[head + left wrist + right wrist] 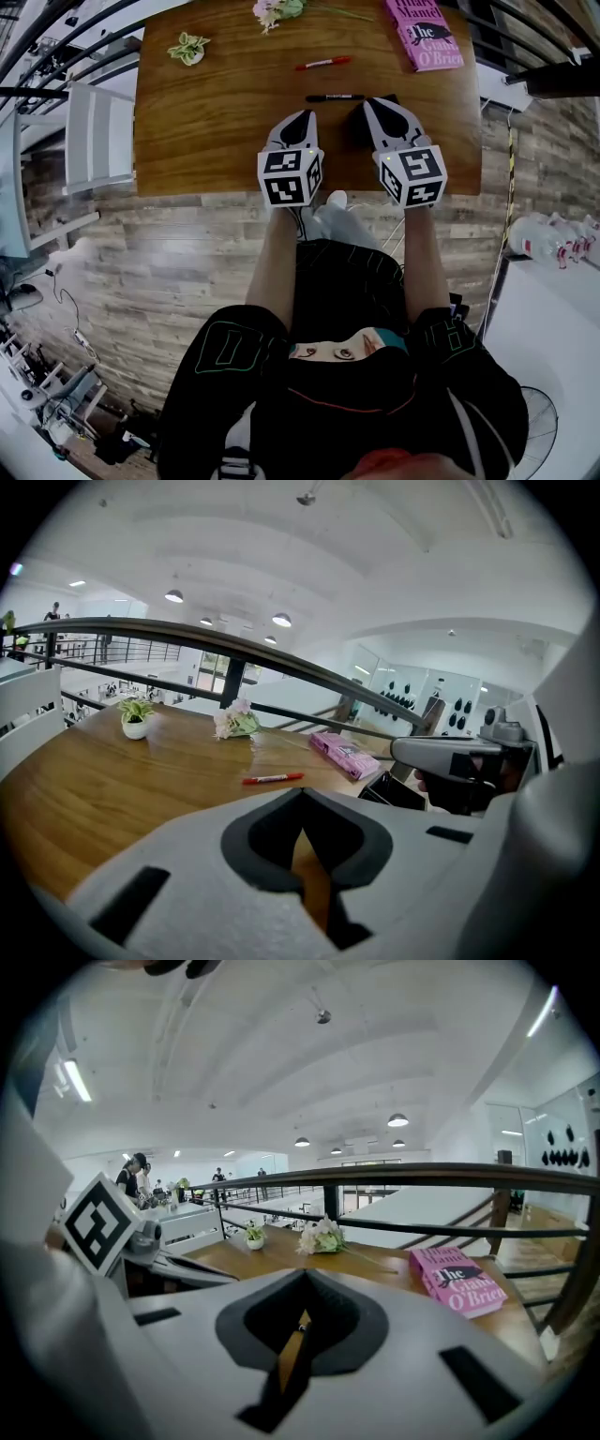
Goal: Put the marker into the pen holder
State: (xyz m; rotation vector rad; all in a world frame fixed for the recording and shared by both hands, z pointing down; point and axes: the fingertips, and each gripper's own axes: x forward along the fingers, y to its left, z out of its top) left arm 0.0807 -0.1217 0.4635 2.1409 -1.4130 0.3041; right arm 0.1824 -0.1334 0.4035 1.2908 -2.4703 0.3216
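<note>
Left gripper (302, 116) and right gripper (380, 103) side by side at the table's (206, 141) near edge, each pressed together, empty.
One black marker (335, 97) flat just beyond them; one red pen (323, 64) farther on. Dark box (359, 127) beside right gripper mostly hidden, hard to identify. One book (424, 33) and one flower bunch (277, 11) cut off at top; one potted plant (188, 49).

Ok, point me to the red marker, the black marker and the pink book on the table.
red marker (323, 64), head view, middle of its barrel.
black marker (335, 97), head view, middle of its barrel.
pink book (424, 33), head view, centre of its cover.
</note>
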